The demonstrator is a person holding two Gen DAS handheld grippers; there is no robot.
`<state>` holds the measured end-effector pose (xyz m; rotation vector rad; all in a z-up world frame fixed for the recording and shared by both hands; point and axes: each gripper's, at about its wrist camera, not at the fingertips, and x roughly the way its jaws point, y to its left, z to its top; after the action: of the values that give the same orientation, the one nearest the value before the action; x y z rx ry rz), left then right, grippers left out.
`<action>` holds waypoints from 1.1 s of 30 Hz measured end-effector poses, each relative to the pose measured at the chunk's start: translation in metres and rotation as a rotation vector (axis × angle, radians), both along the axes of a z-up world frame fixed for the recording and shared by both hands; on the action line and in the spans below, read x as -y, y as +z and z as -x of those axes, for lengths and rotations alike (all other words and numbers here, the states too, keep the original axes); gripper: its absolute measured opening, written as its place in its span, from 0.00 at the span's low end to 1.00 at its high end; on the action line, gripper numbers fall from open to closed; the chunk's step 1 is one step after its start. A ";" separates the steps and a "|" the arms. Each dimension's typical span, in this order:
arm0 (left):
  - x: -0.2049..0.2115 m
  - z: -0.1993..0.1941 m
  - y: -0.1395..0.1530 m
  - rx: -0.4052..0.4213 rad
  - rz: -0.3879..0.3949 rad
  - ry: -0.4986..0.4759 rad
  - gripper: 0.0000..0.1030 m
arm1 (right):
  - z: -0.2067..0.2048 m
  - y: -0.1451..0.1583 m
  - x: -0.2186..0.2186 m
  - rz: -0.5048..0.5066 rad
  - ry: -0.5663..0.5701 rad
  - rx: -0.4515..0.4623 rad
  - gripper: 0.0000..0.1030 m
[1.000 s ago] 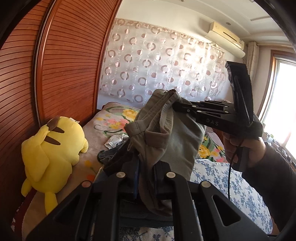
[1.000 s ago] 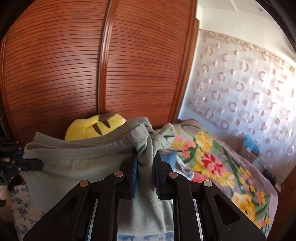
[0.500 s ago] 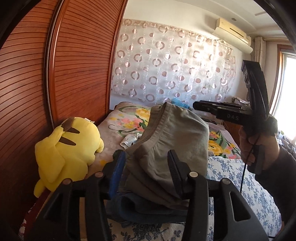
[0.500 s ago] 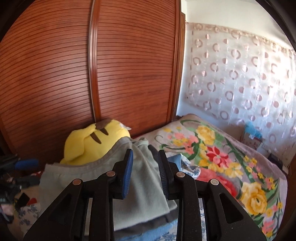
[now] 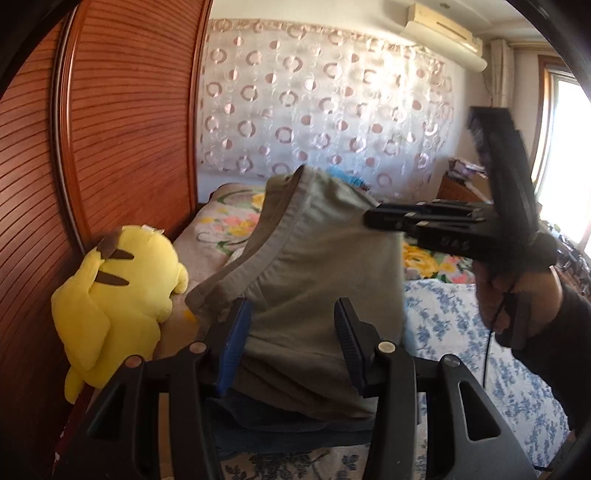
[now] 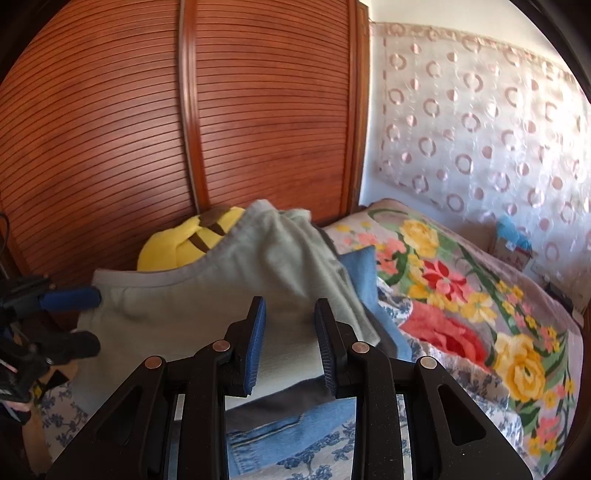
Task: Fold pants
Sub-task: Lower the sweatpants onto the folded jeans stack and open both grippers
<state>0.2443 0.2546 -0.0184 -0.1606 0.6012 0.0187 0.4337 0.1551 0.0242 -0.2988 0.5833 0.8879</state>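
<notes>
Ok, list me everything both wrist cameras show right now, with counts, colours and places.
Grey-green cotton pants: one, bunched on the bed, on top of other clothes.
Blue denim garment: one, under the pants.
Yellow plush toy: one, brown-striped, against the wardrobe.
Slatted wooden wardrobe doors: reddish brown, beside the bed.
Floral blanket: one, multicoloured, far end of the bed.
Blue-flowered white sheet: one, near end.
Circle-patterned sheer curtain: white and pink, back wall.
Air conditioner: one, cream, above the curtain.
Left gripper: black with blue pads, jaws apart around the pants, just opened.
Right gripper: the same, jaws apart over the pants, just opened.
Hand: one, dark sleeve, holding the right gripper.
</notes>
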 end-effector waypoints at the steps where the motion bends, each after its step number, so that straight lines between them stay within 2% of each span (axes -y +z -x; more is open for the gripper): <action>1: -0.002 -0.003 -0.005 -0.018 0.004 0.003 0.45 | -0.002 -0.002 0.000 0.001 -0.004 -0.002 0.26; 8: 0.007 -0.007 -0.018 -0.058 -0.025 -0.012 0.48 | -0.003 -0.010 0.004 -0.005 -0.015 -0.013 0.30; 12: 0.010 -0.006 -0.019 -0.056 -0.031 -0.026 0.62 | 0.005 -0.009 0.008 -0.019 -0.026 -0.007 0.31; 17: 0.017 -0.005 -0.020 -0.063 -0.061 -0.023 0.64 | 0.014 -0.008 0.013 -0.043 -0.044 -0.005 0.32; 25: 0.026 0.001 -0.019 -0.072 -0.072 -0.053 0.79 | 0.028 -0.010 0.024 -0.063 -0.059 -0.017 0.34; 33: 0.039 0.013 -0.017 -0.083 -0.068 -0.083 0.80 | 0.046 -0.013 0.049 -0.081 -0.105 -0.028 0.36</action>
<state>0.2309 0.2157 -0.0352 -0.0690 0.6883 -0.0342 0.3878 0.1056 0.0113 -0.1814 0.5824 0.8132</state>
